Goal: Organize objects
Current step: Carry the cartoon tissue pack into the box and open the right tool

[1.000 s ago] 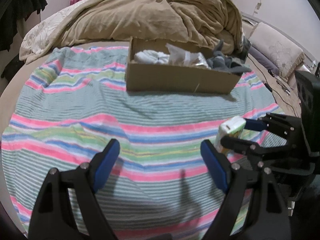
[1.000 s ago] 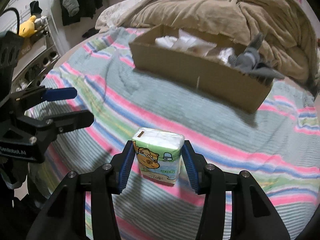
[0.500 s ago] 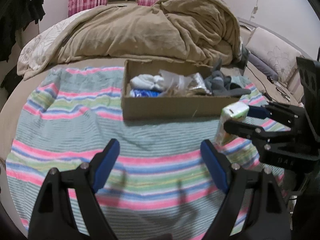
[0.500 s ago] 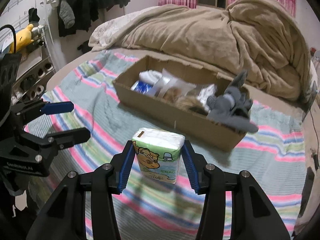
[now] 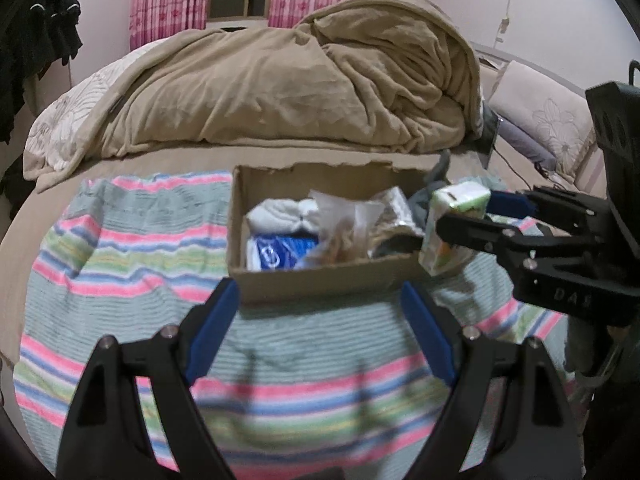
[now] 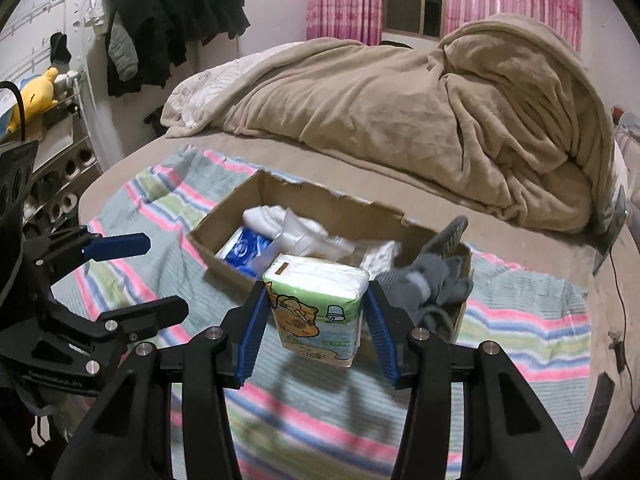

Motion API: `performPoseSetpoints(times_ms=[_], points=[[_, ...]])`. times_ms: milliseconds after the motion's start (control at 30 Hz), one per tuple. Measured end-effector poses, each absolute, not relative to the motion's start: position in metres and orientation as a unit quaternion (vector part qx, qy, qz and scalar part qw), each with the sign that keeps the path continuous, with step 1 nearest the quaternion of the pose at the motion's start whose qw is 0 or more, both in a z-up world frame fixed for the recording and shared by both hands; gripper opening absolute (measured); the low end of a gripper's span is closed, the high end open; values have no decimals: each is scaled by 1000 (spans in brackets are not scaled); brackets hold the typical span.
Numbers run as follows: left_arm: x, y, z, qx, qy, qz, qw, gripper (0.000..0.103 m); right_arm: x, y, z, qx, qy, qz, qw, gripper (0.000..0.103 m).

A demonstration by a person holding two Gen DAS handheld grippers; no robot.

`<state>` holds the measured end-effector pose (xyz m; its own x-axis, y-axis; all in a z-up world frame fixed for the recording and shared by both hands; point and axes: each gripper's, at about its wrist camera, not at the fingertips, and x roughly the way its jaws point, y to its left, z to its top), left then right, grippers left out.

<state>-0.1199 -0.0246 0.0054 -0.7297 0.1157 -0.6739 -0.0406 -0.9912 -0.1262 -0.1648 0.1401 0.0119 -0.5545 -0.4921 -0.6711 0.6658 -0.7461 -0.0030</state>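
My right gripper (image 6: 316,320) is shut on a green and white tissue pack (image 6: 316,304) with a cartoon bear, held in the air just before the near wall of an open cardboard box (image 6: 224,264). In the left wrist view the tissue pack (image 5: 456,224) and right gripper (image 5: 460,216) hang over the right end of the box (image 5: 320,280). The box holds white cloth (image 5: 280,212), a blue packet (image 5: 280,252), clear bags and a grey plush toy (image 6: 432,280). My left gripper (image 5: 320,332) is open and empty above the striped blanket (image 5: 120,248), just before the box.
A heaped tan duvet (image 5: 300,80) lies behind the box. Pillows (image 5: 540,120) lie at the far right. Dark clothes (image 6: 172,20) hang on the left wall above shelves with a yellow plush (image 6: 36,92). A cable (image 6: 620,300) runs along the bed's right edge.
Both grippers have risen and moved toward the box. The tissue pack has been lifted off the blanket and carried up to the box's near wall. The left gripper stays open.
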Motion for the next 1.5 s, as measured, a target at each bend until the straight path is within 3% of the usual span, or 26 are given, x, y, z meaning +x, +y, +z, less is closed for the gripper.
performPoseSetpoints(times_ms=[533, 667, 1300, 1500], points=[[-171, -40, -10, -362, -69, 929, 28, 84, -213, 122, -1, 348, 134, -872, 317, 51], [-175, -42, -15, -366, -71, 928, 27, 84, -220, 118, -1, 347, 133, -873, 315, 47], [-178, -43, -24, -377, -70, 924, 18, 84, -227, 115, -21, 367, 129, -867, 311, 47], [-167, -41, -15, -370, -72, 926, 19, 84, -219, 120, -15, 361, 123, -870, 313, 53]])
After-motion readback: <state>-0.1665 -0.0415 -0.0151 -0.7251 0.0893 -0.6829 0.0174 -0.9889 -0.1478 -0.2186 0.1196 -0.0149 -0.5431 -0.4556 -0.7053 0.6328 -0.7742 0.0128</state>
